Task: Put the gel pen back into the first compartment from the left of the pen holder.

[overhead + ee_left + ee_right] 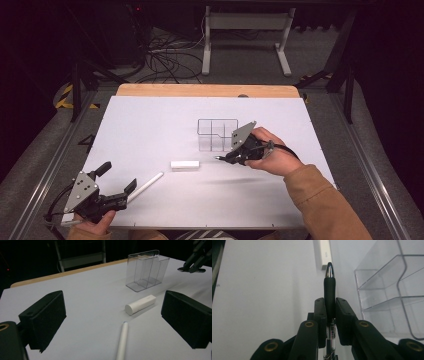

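You find no text, label, brand or number that can be read anywhere here. The pen (329, 290) clamped in your right gripper (329, 312) carries small dark and red print on its clear barrel, just below the jaws, but it is too blurred to make out. The white block (140, 304) and the clear organizer (146, 270) show blank faces.

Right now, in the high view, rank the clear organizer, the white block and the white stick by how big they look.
1. Clear divided organizer, largest.
2. and 3. Unsure: the white stick looks longer but thinner, while the white block looks shorter and thicker; the stick also lies nearer the camera.
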{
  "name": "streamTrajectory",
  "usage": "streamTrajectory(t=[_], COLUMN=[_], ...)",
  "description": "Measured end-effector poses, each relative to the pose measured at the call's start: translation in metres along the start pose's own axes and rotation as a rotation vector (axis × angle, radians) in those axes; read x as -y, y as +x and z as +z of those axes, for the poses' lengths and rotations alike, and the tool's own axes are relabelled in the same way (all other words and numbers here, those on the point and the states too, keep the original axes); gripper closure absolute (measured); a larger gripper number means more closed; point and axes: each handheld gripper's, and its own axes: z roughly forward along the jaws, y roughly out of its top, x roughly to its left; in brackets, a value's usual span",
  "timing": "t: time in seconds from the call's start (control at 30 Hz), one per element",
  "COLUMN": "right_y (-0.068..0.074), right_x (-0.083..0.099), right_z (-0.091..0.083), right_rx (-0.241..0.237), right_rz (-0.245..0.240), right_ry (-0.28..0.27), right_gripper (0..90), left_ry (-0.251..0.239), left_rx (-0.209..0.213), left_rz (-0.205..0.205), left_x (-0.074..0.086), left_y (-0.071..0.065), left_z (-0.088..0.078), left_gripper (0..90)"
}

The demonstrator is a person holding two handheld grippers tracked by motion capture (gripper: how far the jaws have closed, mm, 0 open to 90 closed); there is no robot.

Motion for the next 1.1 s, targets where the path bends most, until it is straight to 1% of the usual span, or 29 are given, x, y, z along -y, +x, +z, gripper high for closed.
streamTrajectory(t=[0.03, 0.07, 0.1, 0.13, 0.17, 0.27, 0.3, 0.33, 0.37, 0.4, 0.47, 0.5, 0.53, 0.57, 0.6, 0.63, 0.77, 0.8, 0.83, 0.87, 0.93, 0.97, 1.0, 1.03, 1.07, 1.1], right_y=[0.0, 0.0, -0.001, -0.001, -0.001, -0.001, -0.001, -0.002, -0.002, -0.002, -0.002, -0.002, -0.003, -0.003, -0.003, -0.003, -0.002, -0.002, -0.002, -0.002, -0.002, -0.003, -0.003, -0.003, -0.003, -0.003], right_x=[-0.001, -0.001, -0.001, -0.001, -0.002, -0.003, -0.004, -0.004, -0.004, -0.004, -0.004, -0.004, -0.003, -0.004, -0.004, -0.004, -0.005, -0.005, -0.005, -0.006, -0.006, -0.006, -0.006, -0.006, -0.007, -0.007], right_z=[-0.004, -0.004, -0.008, -0.008, -0.01, -0.017, -0.02, -0.021, -0.021, -0.023, -0.026, -0.026, -0.027, -0.029, -0.029, -0.03, -0.032, -0.032, -0.032, -0.032, -0.032, -0.031, -0.031, -0.031, -0.031, -0.031], right_rx=[0.018, 0.018, 0.036, 0.036, 0.046, 0.064, 0.076, 0.083, 0.083, 0.102, 0.127, 0.127, 0.136, 0.146, 0.146, 0.157, 0.181, 0.181, 0.183, 0.192, 0.198, 0.211, 0.211, 0.217, 0.228, 0.228], right_rz=[0.011, 0.011, 0.025, 0.025, 0.035, 0.068, 0.089, 0.102, 0.102, 0.147, 0.166, 0.166, 0.171, 0.189, 0.189, 0.208, 0.245, 0.245, 0.255, 0.268, 0.273, 0.287, 0.287, 0.292, 0.307, 0.307], right_ry=[-0.026, -0.026, -0.054, -0.054, -0.072, -0.132, -0.163, -0.178, -0.178, -0.211, -0.242, -0.242, -0.257, -0.293, -0.293, -0.322, -0.373, -0.373, -0.384, -0.408, -0.416, -0.44, -0.44, -0.45, -0.475, -0.475], right_gripper=[80.1, 80.1, 80.1, 80.1, 80.1, 80.1, 80.1, 80.1, 80.1, 80.1, 80.1, 80.1, 80.1, 80.0, 80.0, 80.1, 80.0, 80.0, 80.1, 80.0, 80.0, 80.0, 80.0, 80.0, 80.1, 80.1], left_ry=[0.0, 0.0, 0.001, 0.0, 0.0, 0.003, 0.002, 0.002, 0.001, -0.001, 0.001, 0.0, 0.001, 0.002, 0.003, 0.003, 0.002, 0.002, 0.003, 0.003, 0.003, 0.003, 0.003, 0.003, 0.004, 0.004], left_rx=[-0.001, -0.001, -0.001, -0.001, -0.004, -0.006, -0.005, -0.005, -0.006, -0.005, -0.006, -0.006, -0.005, -0.006, -0.006, -0.006, -0.006, -0.006, -0.006, -0.005, -0.006, -0.004, -0.004, -0.004, -0.004, -0.005], left_rz=[0.0, 0.0, 0.0, 0.001, 0.001, -0.003, -0.005, -0.005, -0.004, -0.001, -0.001, -0.001, -0.002, -0.002, -0.002, -0.003, -0.002, -0.002, -0.002, -0.004, -0.004, -0.002, -0.002, -0.001, -0.002, -0.004], left_x=[0.0, 0.0, 0.0, 0.0, 0.0, 0.0, 0.0, 0.0, 0.0, 0.0, 0.0, 0.0, 0.0, 0.0, 0.0, 0.001, 0.0, 0.0, 0.0, 0.0, 0.0, 0.0, 0.0, 0.0, 0.0, 0.0], left_y=[0.0, 0.0, 0.0, 0.0, 0.0, 0.001, 0.001, 0.001, 0.001, 0.0, 0.0, 0.0, 0.001, 0.001, 0.001, 0.001, 0.001, 0.001, 0.001, 0.001, 0.001, 0.001, 0.001, 0.001, 0.001, 0.001], left_z=[0.0, 0.0, 0.0, 0.0, 0.0, 0.001, 0.0, 0.0, 0.0, 0.0, 0.0, 0.001, 0.001, 0.001, 0.001, 0.001, 0.001, 0.001, 0.001, 0.001, 0.001, 0.001, 0.001, 0.001, 0.001, 0.001], left_gripper=[6.5, 6.5, 6.5, 6.5, 6.5, 6.5, 6.5, 6.6, 6.6, 6.5, 6.5, 6.5, 6.5, 6.5, 6.5, 6.5, 6.5, 6.5, 6.5, 6.5, 6.5, 6.5, 6.5, 6.5, 6.5, 6.5])
